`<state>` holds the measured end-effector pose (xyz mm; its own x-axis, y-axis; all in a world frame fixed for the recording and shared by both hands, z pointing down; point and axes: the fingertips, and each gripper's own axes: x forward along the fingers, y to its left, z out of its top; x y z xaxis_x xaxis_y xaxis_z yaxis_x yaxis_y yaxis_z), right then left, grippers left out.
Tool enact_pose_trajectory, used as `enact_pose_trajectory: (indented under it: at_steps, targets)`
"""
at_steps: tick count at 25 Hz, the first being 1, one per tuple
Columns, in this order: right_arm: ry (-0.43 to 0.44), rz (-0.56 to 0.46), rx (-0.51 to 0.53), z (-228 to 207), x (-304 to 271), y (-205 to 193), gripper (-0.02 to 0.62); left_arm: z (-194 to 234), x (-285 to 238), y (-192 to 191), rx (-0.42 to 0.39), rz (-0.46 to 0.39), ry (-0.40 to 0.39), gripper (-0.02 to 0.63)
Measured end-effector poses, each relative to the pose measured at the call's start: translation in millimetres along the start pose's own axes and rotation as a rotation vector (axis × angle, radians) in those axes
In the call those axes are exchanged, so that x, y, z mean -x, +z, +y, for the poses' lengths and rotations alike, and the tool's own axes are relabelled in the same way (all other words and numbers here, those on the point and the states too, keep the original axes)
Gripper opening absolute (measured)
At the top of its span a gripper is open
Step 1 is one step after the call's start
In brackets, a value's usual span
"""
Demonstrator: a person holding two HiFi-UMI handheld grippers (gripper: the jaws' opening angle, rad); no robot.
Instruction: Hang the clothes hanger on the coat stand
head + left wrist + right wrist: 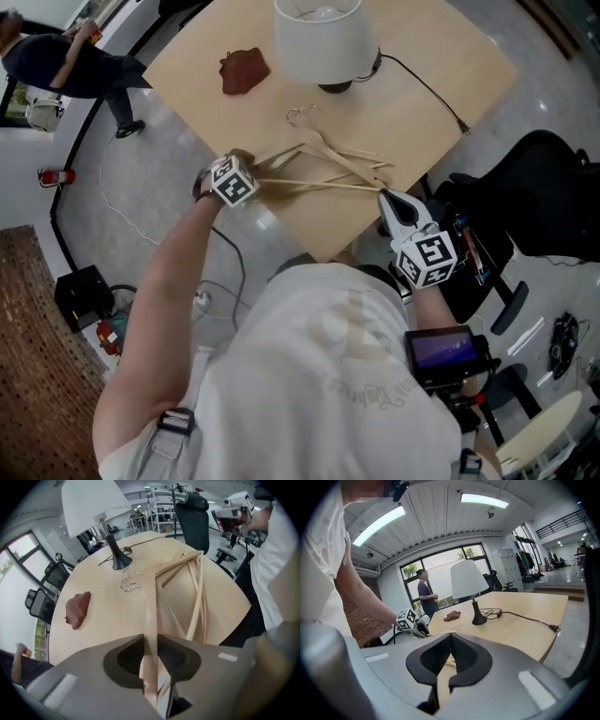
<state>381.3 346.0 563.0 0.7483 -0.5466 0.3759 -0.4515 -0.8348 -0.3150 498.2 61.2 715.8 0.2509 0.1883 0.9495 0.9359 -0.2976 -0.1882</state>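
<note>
Both grippers are on the clothes hanger (319,186), which lies flat on the table (441,75) near the front corner, with the wire hook (300,114) pointing toward the lamp (319,37).

- left gripper (151,639): points steeply down, jaws closed on a wooden arm at the left end, wood filling the gap between the pads.
- right gripper (450,641): near level, jaws pinched almost together on the wood tip at the right end.
- The bars overlap in the head view. It may be more than one frame stacked; can't tell the count.

Handling, my read:
- Thin wood, so light and stiff. It won't sag, but the slim bars could crack if twisted between the two grips.
- The smooth finish could let it pivot in the pads.
- The hook is thin wire and may swivel, so it isn't a good place to grab.
- Hold the shoulder arm close to the neck, leaving the hook free and upright for the peg.
- If two frames are nested, lifting one may drag the other.

A pole with prongs behind the black chair (192,522) in the left gripper view is likely the coat stand (174,498), well away from the table.

The brown lump (244,70) isn't in the way.
</note>
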Motion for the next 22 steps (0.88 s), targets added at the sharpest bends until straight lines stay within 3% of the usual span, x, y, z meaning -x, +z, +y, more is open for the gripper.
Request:
enact_pose_trajectory:
  at_steps: [9,17,22]
  targets:
    - [0.067,-0.005,0.034,12.4,-11.7,9.1,0.014,-3.3,45.1,14.9,0.105,-0.13,0.207,0.084]
    - [0.11,0.013,0.062,25.5,-11.2,9.4,0.014,-13.9,92.7,19.7,0.04,-0.192,0.439,0.084]
    - [0.163,0.006,0.092,36.2,-32.4,24.0,0.014,-6.9,125.8,11.4,0.085,-0.232,0.532,0.085]
